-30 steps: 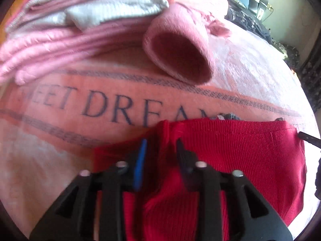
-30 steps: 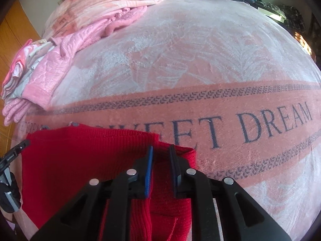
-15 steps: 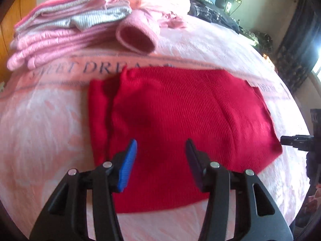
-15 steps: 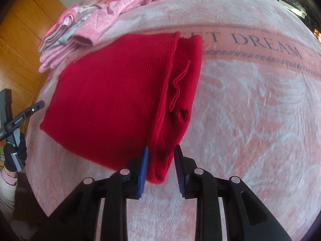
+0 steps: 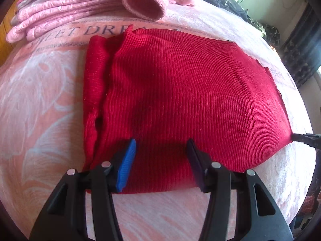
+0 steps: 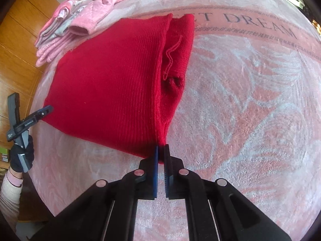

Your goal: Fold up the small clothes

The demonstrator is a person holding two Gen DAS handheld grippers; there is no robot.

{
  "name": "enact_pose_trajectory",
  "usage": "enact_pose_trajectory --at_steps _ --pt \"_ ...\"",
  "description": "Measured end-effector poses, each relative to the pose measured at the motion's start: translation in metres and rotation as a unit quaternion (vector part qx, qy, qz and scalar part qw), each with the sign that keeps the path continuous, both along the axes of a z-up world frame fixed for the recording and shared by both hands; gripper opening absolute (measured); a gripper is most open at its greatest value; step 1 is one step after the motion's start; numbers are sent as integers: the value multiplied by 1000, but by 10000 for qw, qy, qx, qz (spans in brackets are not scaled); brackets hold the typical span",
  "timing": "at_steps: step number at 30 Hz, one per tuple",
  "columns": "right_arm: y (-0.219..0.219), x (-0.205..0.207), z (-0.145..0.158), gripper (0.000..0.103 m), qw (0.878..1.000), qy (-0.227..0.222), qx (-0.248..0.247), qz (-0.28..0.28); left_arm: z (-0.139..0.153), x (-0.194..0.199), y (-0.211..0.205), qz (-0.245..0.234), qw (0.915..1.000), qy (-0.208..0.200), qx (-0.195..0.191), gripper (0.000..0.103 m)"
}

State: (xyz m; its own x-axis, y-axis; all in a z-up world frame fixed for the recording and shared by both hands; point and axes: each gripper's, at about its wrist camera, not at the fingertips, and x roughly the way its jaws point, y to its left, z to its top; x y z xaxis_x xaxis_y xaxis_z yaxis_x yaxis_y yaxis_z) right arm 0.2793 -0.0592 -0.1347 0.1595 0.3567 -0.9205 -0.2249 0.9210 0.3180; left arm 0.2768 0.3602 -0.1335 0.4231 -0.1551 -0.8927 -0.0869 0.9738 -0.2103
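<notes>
The right claw point(image 6: 161, 150) pinches the near corner of the red knit garment point(image 6: 112, 84). The left claw point(image 5: 161, 150) hovers spread wide above the garment's near edge, gripping nothing. The garment lies flat on the bed's pink blanket point(image 6: 240, 104), one side folded inward. Pink folded clothes point(image 5: 66, 6) sit stacked at the blanket's far edge.

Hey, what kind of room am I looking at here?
Most likely a bedroom. A red knit garment lies on a pink blanket printed with "SWEET DREAM", as on a bed, with a stack of folded pink clothes beside it and wood panelling behind.
</notes>
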Motion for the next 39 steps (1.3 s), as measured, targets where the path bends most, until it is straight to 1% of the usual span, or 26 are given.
enact_pose_trajectory --at_steps 3,6,8,9,11,12,13,14,16,18,19,21,22,23,27,30,33,36,38,39 --pt "1 1 -11 5 10000 -6 29 -50 -2 1 0 2 10000 -6 -7 52" --pt "3 -1 -15 5 9999 -102 -32 -31 -2 1 -2 -32 10000 -32 32 54" --pt "3 -1 -15 5 9999 -92 -13 -70 -2 0 -4 -47 10000 -49 60 55" --pt "2 0 -16 6 9999 -75 8 -86 -2 1 -4 -26 10000 -53 46 56" --pt "1 1 -14 11 9999 -97 10 -41 -1 1 -5 -1 10000 -42 -1 59" --pt "1 2 -12 15 9999 -105 31 -22 0 2 -6 13 10000 -16 20 59" --pt "1 3 -10 24 9999 -115 51 -24 2 3 -6 12 10000 6 29 59" --pt "-1 5 -5 37 9998 -161 79 -40 4 3 -6 11 10000 13 3 59" --pt "-6 8 6 49 9993 -321 175 -90 14 4 -4 47 9998 -64 -203 59" --pt "-14 17 14 50 9985 -344 388 -197 22 7 -4 69 9994 -156 -297 60" --pt "-17 24 16 53 9979 -314 503 -263 25 9 -4 66 9994 -182 -275 60" --pt "-20 35 17 61 9974 -267 585 -333 28 16 -6 62 9996 -204 -207 60" --pt "-20 42 17 70 9973 -253 569 -380 28 20 -6 73 9996 -198 -202 60" --pt "-20 47 17 72 9972 -244 589 -402 28 24 -7 93 9995 -200 -220 60" --pt "-18 66 10 72 9966 -122 645 -491 23 39 -6 146 9995 -183 -232 60" --pt "-13 80 -2 72 9970 30 556 -534 15 51 -3 198 9995 -118 -230 60" --pt "-11 88 -13 73 9961 186 652 -562 9 56 1 228 9993 -102 -277 62" --pt "-7 91 -19 72 9961 175 645 -583 2 61 2 143 9993 -47 -340 64" --pt "-2 92 -18 57 9972 72 541 -512 0 62 2 66 9994 -30 -332 66" --pt "-1 94 -18 53 9971 70 558 -506 -1 63 1 45 9994 -22 -331 67"
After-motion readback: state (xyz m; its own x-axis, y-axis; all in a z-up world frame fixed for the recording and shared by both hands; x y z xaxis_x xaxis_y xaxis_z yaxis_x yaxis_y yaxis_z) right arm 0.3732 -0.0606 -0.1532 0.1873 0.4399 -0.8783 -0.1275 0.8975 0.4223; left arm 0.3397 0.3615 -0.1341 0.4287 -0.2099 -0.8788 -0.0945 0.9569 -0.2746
